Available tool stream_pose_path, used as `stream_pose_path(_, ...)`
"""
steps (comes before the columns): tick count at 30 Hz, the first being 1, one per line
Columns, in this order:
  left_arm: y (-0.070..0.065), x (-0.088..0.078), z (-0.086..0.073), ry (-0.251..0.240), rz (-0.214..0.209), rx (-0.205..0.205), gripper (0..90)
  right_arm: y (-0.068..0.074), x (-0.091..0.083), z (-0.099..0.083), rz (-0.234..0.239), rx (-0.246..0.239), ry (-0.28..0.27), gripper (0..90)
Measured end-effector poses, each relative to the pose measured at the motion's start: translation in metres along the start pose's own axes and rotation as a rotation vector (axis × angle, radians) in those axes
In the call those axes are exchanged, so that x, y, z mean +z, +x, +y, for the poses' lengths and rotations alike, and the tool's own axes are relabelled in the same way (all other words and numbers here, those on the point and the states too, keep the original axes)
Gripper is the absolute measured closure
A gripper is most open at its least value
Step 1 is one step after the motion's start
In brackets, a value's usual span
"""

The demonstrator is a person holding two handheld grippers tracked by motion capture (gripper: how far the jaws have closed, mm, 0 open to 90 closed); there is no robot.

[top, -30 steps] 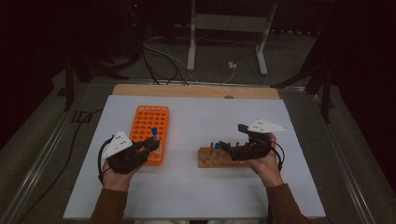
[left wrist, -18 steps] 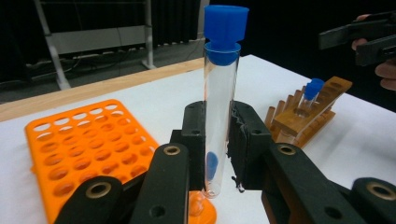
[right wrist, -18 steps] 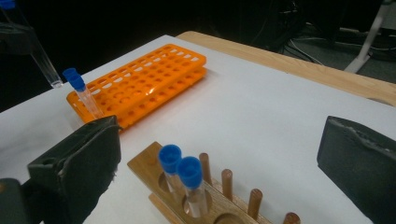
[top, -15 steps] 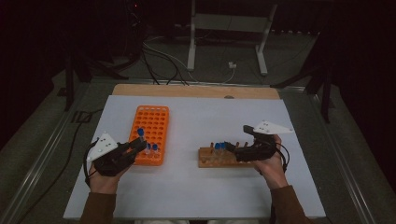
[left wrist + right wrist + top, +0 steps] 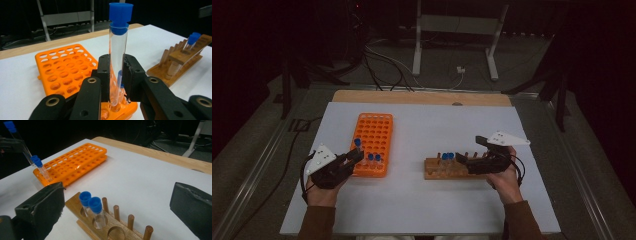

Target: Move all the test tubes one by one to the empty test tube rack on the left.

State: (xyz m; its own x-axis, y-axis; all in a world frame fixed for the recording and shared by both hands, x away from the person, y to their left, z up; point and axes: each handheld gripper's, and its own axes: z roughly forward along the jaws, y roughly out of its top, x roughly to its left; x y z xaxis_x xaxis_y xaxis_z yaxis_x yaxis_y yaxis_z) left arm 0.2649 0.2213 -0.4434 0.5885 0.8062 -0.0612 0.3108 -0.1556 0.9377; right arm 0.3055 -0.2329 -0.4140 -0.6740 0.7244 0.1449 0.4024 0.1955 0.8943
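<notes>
Left gripper (image 5: 116,75) fingers clamped on a clear tube (image 5: 117,62) with blue cap, long axis upright, bottom tip right at a hole in the near corner of the orange rack (image 5: 373,144). Coming move likely a straight push down into that hole; tube already above the rack's near end, two capped tubes standing just beside it. Right gripper (image 5: 120,202) fingers spread wide, holding nothing, hovering at the wooden rack (image 5: 452,169), well right of the orange rack on the white worktop (image 5: 427,210).
</notes>
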Motion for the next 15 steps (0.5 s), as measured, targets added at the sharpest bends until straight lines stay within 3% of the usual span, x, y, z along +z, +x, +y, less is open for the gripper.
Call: stream_pose_path(15,0.004,0.014,-0.015,0.059,0.011,0.019,77.7,-0.001,0.000,-0.005,0.006,0.007,-0.003,0.0)
